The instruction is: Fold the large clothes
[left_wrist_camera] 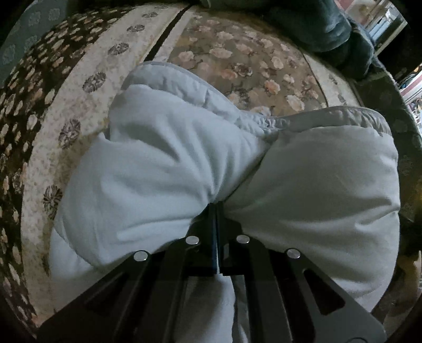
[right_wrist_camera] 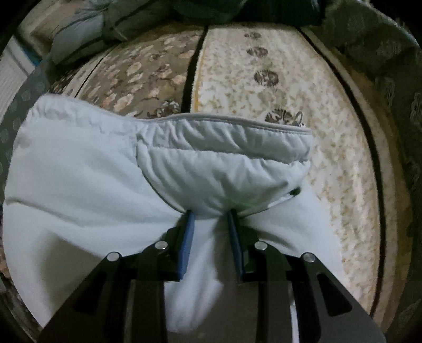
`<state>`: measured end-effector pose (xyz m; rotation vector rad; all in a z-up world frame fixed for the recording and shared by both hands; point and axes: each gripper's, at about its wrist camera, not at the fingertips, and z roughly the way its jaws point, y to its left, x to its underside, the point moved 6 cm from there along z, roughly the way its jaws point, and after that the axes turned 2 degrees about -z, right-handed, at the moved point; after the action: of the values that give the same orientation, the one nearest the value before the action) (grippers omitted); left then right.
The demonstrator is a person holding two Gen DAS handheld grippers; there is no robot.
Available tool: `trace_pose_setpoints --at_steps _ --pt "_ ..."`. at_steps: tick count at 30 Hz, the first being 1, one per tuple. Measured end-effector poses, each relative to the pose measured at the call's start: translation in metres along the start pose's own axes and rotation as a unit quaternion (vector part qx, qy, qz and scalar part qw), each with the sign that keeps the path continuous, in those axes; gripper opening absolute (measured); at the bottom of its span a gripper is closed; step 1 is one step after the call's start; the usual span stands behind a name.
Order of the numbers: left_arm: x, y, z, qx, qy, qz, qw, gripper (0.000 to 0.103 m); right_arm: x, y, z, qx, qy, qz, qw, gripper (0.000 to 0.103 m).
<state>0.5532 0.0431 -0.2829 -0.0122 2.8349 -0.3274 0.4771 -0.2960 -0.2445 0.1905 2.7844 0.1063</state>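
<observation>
**Two hand-held grippers pinch a pale blue fleece garment over a flowered rug**

The soft, pale blue fleece garment (left_wrist_camera: 163, 163) lies bunched up on a cream and brown rug with flower patterns (left_wrist_camera: 87, 110). It has a puckered hem with grey trim (right_wrist_camera: 224, 134) along its far edge.

The left hand-held gripper (left_wrist_camera: 215, 208) points steeply down at the cloth. Its two blue pads are pressed tight together, with almost no gap. A fold of the fleece is squeezed between the tips, and wrinkles spread out from that spot on both sides.

The right hand-held gripper (right_wrist_camera: 211, 215) also points steeply down. Its blue pads (right_wrist_camera: 187, 242) stand a little apart, and a thick bunch of the fleece fills the gap between them. The cloth pulls into creases at the tips, so the pads are clamped on it.

In the right wrist view the hem runs across just past the tips. Dark green cloth (left_wrist_camera: 324, 23) lies at the far end of the rug, well apart from the fleece.
</observation>
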Motion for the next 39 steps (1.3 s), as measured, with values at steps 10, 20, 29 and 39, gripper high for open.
trace_pose_setpoints --at_steps 10,20,29,39 --pt "0.019 -0.092 -0.104 0.004 -0.134 0.067 0.9887 0.001 -0.002 0.063 -0.101 -0.092 -0.141 -0.026 0.985 0.03" --pt "0.014 -0.12 -0.022 -0.037 -0.04 0.059 0.9968 0.003 0.004 0.086 -0.029 -0.027 -0.048 -0.048 0.997 0.026" --pt "-0.009 -0.123 0.02 -0.075 0.012 0.054 0.9956 0.002 -0.01 0.097 0.003 0.025 -0.013 -0.071 0.997 0.026" --pt "0.022 -0.076 -0.074 -0.062 -0.078 0.07 0.9926 0.003 0.012 0.047 -0.089 -0.042 -0.145 -0.057 0.987 0.029"
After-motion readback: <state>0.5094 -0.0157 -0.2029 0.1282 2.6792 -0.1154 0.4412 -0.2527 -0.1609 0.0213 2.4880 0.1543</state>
